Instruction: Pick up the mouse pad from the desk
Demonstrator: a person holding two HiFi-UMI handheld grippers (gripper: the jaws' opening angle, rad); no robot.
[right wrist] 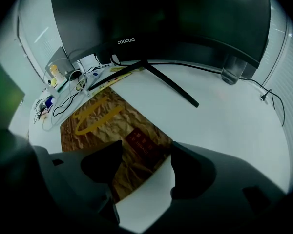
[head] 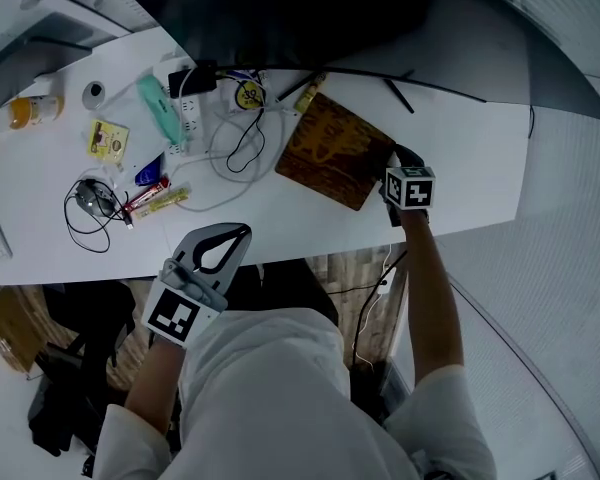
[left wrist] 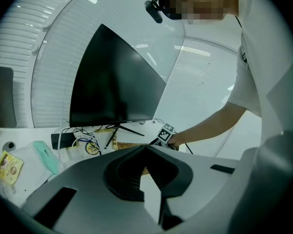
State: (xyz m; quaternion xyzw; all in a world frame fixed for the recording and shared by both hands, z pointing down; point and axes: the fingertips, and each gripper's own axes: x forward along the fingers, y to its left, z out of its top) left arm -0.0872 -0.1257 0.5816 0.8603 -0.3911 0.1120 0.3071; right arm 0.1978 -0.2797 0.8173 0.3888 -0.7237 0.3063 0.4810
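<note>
The brown, crinkle-patterned mouse pad (head: 332, 150) lies flat on the white desk (head: 470, 158), right of centre. My right gripper (head: 398, 168) points steeply down at the pad's right-hand corner. In the right gripper view the pad (right wrist: 102, 121) fills the middle, and its near corner lies between the jaws of the right gripper (right wrist: 146, 168), which stand wide open and do not press on it. My left gripper (head: 238, 236) hangs over the desk's front edge, well left of the pad. Its jaws meet at the tips of the left gripper (left wrist: 146, 148), with nothing in them.
A large dark monitor (right wrist: 161, 18) stands behind the pad, its stand legs (right wrist: 171, 84) spread on the desk. To the left lie a power strip (head: 185, 118), looped cables (head: 242, 148), a wired mouse (head: 95, 198), small packets (head: 108, 138) and an orange bottle (head: 30, 111).
</note>
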